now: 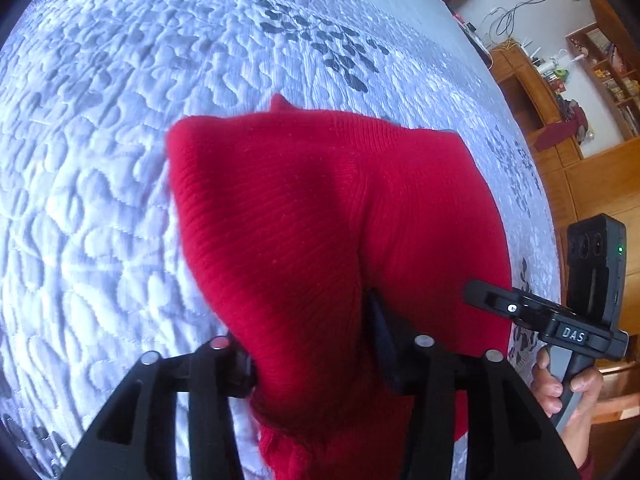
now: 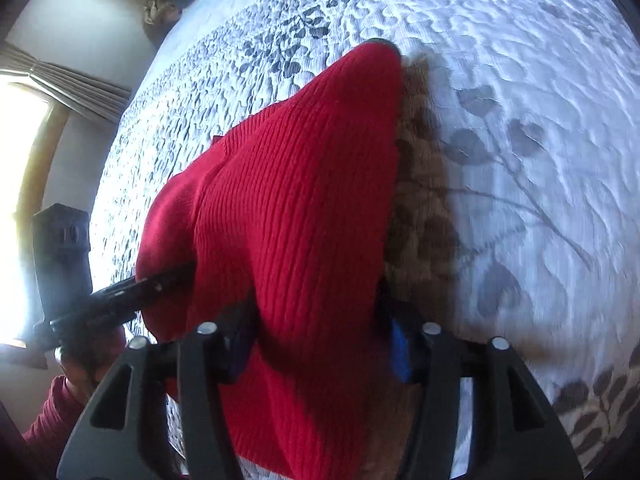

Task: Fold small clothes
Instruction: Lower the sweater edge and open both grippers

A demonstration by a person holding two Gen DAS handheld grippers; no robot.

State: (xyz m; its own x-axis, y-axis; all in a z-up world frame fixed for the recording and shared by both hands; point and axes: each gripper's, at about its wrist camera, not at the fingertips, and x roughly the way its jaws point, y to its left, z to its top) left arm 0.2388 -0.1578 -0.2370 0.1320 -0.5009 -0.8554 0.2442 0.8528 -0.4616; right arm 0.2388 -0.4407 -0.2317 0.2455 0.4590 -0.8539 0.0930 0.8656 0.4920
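While the red rib-knit garment point(image 1: 320, 216) hangs bunched between our two grippers above the bed, we judge the fold to be only part done: the cloth drapes in a loose hump with its far end resting on the white quilted bedspread with grey leaf print point(image 1: 100, 160), and no flat, squared shape shows yet. Our left gripper point(image 1: 316, 364) has its jaws partly apart with the red knit passing between them, and we cannot tell whether the pads press on it. Our right gripper point(image 2: 320, 356) stands likewise, jaws partly spread around the cloth, grip uncertain. Beside the garment in the right wrist view lies a brownish patch point(image 2: 420, 184), too blurred to name. What is left, we think, is laying the cloth down, smoothing it and finishing the fold. Wooden shelves point(image 1: 600, 80) stand beyond the bed.
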